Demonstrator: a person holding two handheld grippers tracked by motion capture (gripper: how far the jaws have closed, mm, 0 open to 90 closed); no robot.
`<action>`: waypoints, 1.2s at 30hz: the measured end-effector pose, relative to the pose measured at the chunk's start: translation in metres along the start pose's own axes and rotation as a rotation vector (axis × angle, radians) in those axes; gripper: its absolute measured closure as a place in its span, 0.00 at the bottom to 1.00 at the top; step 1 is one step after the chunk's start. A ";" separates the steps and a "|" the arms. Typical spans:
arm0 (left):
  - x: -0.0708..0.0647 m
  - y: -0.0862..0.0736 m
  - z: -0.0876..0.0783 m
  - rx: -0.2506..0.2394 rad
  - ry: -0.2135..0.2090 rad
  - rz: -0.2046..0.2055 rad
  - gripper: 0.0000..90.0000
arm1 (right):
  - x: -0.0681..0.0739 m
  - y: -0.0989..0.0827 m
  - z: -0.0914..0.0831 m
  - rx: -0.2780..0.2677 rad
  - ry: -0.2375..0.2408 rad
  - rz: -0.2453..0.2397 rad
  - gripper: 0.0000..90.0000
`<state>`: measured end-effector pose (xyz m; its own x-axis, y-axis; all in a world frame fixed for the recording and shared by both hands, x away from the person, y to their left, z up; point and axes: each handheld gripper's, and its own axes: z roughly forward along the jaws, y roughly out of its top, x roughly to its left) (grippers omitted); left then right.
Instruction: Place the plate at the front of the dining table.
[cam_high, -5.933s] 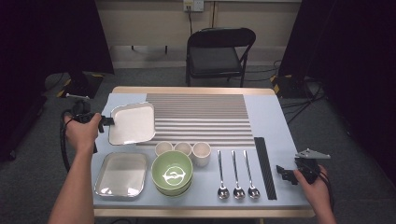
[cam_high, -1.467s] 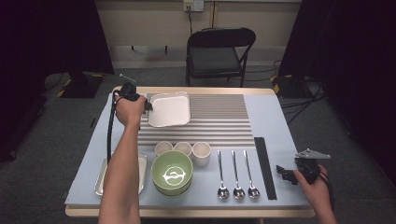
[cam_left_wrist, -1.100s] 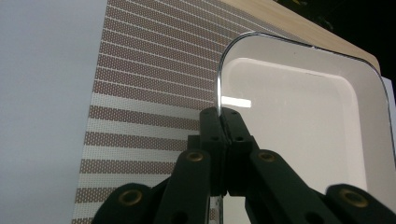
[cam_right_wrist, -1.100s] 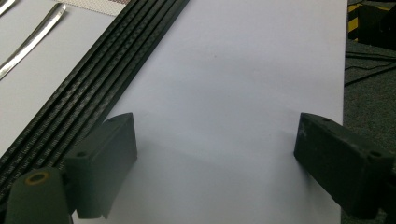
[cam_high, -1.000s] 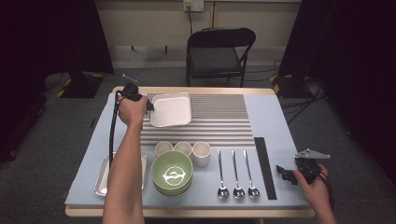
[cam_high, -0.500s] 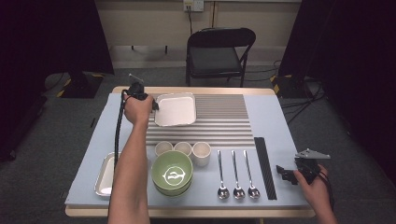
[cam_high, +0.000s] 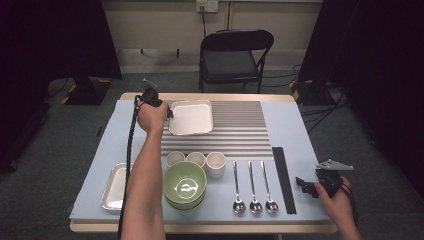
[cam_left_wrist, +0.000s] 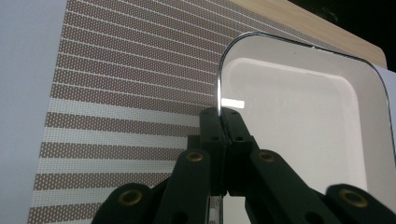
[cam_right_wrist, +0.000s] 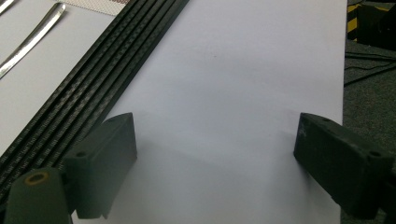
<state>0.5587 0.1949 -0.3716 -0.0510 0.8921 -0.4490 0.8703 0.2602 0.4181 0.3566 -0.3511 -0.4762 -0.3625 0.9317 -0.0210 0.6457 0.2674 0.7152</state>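
A white square tray (cam_high: 191, 118) lies on the far left part of the striped mat (cam_high: 240, 135). My left gripper (cam_high: 168, 114) is shut on the tray's left rim, with the hand just to its left. In the left gripper view the two jaws of my left gripper (cam_left_wrist: 219, 116) pinch the thin rim edge-on; the tray (cam_left_wrist: 299, 121) spreads to the right and the mat (cam_left_wrist: 126, 84) to the left. My right gripper (cam_high: 304, 186) rests at the table's front right, open. In the right gripper view my right gripper (cam_right_wrist: 215, 135) has jaws wide apart over bare tabletop, nothing between them.
A second tray (cam_high: 115, 186) lies at the front left, partly under the left forearm. Stacked green bowls (cam_high: 185, 183), three small cups (cam_high: 196, 159), three spoons (cam_high: 251, 189) and a black strip (cam_high: 283, 177) line the front. A folding chair (cam_high: 235, 55) stands behind the table.
The left gripper has carried the white tray from the table's left edge up onto the mat, and over the last second eased it slightly to the right. The right gripper has stayed put.
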 end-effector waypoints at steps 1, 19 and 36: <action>-0.001 0.000 0.001 -0.008 0.002 -0.009 0.99 | 0.000 0.000 0.000 0.000 0.000 0.000 0.13; -0.006 0.003 0.013 -0.004 0.002 -0.014 0.99 | 0.000 0.000 0.000 0.000 0.001 -0.002 0.13; -0.012 0.005 0.026 0.003 0.019 0.012 0.99 | 0.000 0.000 0.000 0.001 0.000 0.001 0.13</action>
<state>0.5758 0.1762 -0.3849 -0.0498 0.9019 -0.4290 0.8722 0.2486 0.4213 0.3568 -0.3511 -0.4762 -0.3619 0.9320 -0.0207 0.6463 0.2669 0.7149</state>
